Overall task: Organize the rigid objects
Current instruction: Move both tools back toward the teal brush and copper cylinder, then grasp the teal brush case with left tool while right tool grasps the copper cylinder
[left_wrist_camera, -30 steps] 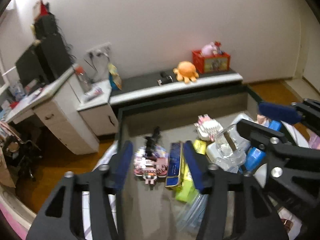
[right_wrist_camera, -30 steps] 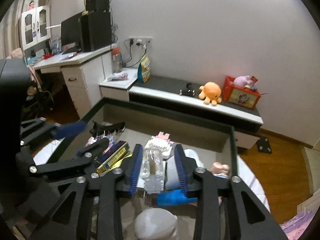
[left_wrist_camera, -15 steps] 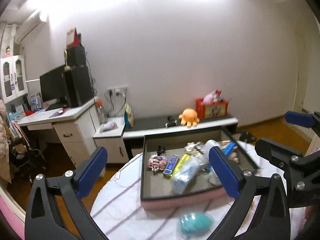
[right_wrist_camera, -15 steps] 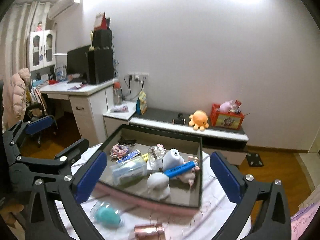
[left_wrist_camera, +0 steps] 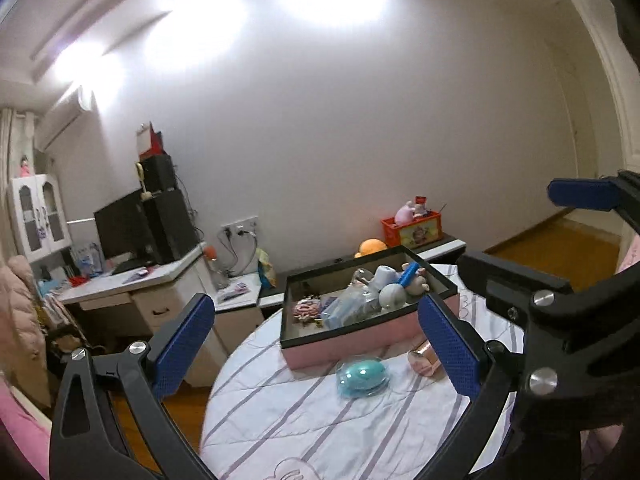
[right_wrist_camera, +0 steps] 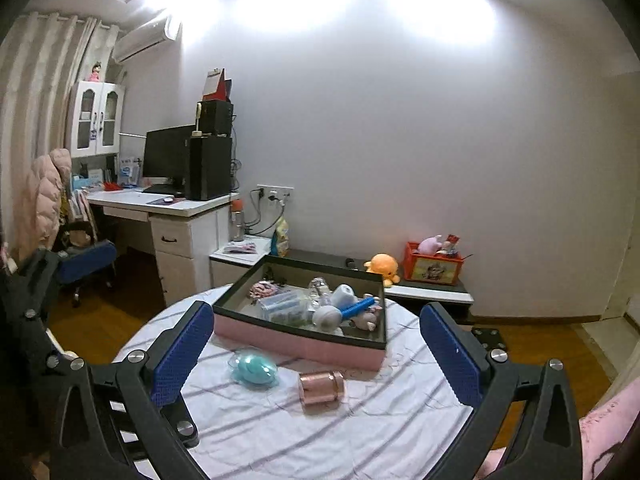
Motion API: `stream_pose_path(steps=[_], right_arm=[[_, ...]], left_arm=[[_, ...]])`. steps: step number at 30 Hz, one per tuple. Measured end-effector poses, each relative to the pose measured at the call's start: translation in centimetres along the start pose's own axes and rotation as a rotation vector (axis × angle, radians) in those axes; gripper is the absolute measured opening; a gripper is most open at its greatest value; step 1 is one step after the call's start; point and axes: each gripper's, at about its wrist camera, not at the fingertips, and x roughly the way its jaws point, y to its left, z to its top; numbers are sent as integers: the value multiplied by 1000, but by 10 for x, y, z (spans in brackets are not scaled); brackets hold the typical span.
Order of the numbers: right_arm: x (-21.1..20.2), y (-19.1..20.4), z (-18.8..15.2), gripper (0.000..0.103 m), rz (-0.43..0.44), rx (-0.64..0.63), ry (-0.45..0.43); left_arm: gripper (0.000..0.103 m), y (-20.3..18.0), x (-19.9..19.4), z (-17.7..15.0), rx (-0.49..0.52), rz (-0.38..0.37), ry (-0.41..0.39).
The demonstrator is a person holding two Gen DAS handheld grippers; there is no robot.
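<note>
Your left gripper (left_wrist_camera: 316,344) and right gripper (right_wrist_camera: 316,352) both have jaws spread wide, nothing between the pads, both hanging over the near edge of the round table (right_wrist_camera: 280,432) with the striped cloth

From the right wrist view, near to far: copper-coloured cylinder (right_wrist_camera: 321,387) lies on its side at about 12 o'clock, just ahead of you. Teal egg-shaped item in a clear shell (right_wrist_camera: 254,368) sits at 11 o'clock, beside the cylinder but apart from it. Both are loose on the cloth, just short of the pink-sided tray (right_wrist_camera: 296,340)

Tray beyond at 12 o'clock already holds a pile: blue stick (right_wrist_camera: 358,307), white rounded pieces, clear packet, small pink toy. Exact contact between them is hard to tell

My read: you're between picks, two items left outside the tray. Next move likely calls for the right gripper to drop onto the cylinder across its short axis, since it can roll. Left takes the teal egg; the clear shell looks slippery, so close gently

Desk and shelf sit far behind at 10 to 1 o'clock
</note>
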Motion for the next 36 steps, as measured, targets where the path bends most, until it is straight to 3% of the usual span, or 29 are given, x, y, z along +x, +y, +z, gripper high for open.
stream_pose_path(steps=[9, 17, 23, 30, 36], right_arm=[[-35, -12, -10, 103, -65, 50, -49], [-27, -9, -17, 103, -63, 44, -12], [12, -14, -38, 103, -61, 53, 96], [90, -21, -79, 103, -19, 85, 306], [141, -25, -99, 103, 28, 103, 410]], left_arm=[[103, 28, -11, -3, -128, 19, 23], [103, 25, 9, -15, -132, 20, 86], [103, 18, 59, -49, -163, -58, 254], [103, 6, 116, -87, -149, -66, 425], [103, 9, 146, -103, -148, -55, 494]])
